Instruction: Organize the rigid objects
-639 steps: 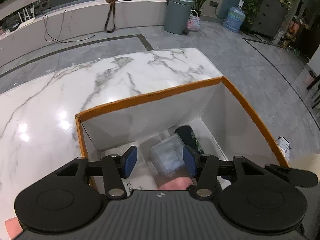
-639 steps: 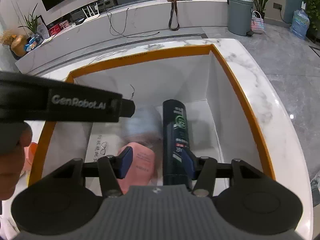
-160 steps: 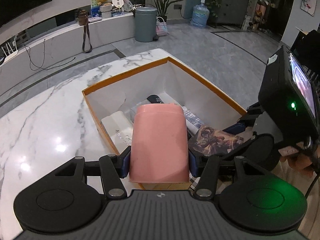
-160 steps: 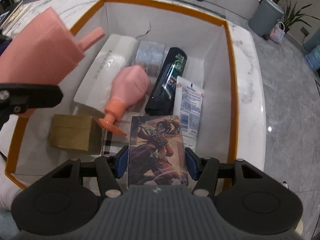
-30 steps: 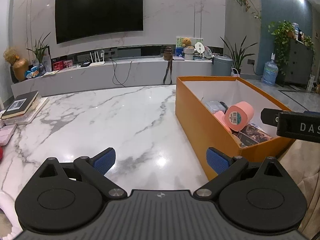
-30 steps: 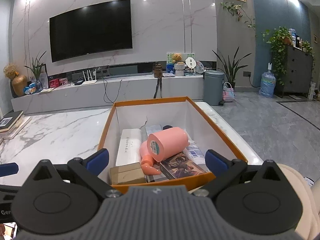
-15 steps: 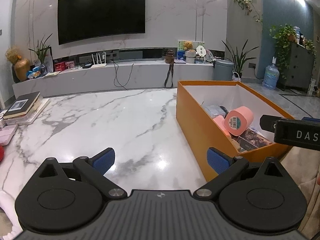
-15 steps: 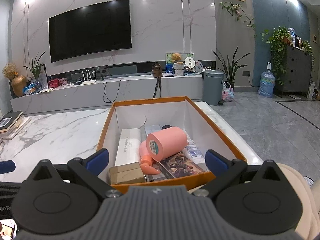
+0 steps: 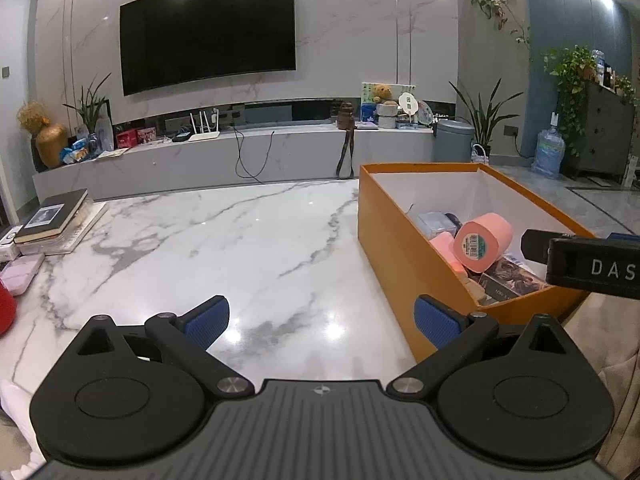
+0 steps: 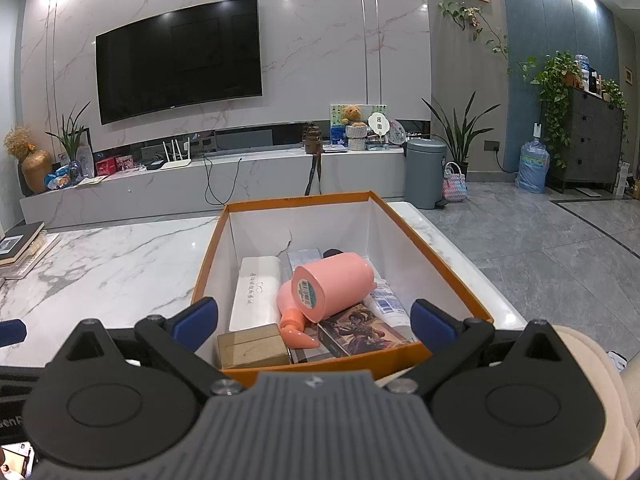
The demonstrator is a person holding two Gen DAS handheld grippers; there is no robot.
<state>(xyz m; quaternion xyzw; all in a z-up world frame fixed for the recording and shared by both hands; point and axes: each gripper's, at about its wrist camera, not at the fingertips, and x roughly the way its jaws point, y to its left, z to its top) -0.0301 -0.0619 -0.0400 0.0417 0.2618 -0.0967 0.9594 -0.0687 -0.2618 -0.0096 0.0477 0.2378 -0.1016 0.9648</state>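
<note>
An orange box [image 10: 208, 264] with white inner walls stands on the marble table [image 9: 224, 248]. In it lie a pink pump bottle [image 10: 336, 284] on top, a second pink bottle [image 10: 286, 306], a long white box [image 10: 256, 292], a brown carton [image 10: 252, 346], an illustrated card box [image 10: 360, 332], a white tube [image 10: 388, 302] and a dark bottle [image 10: 332, 253]. My right gripper [image 10: 314, 322] is open and empty, held low in front of the box's near wall. My left gripper [image 9: 322, 318] is open and empty over bare table, left of the box [image 9: 392, 248].
A stack of books [image 9: 52, 216] and a pink case [image 9: 20, 276] lie at the table's far left, with a red object [image 9: 6, 312] at the edge. A low TV console [image 9: 240, 156] and a grey bin [image 10: 424, 172] stand beyond the table.
Both grippers have stayed open and nearly still over the last second. The views have shifted only slightly.
</note>
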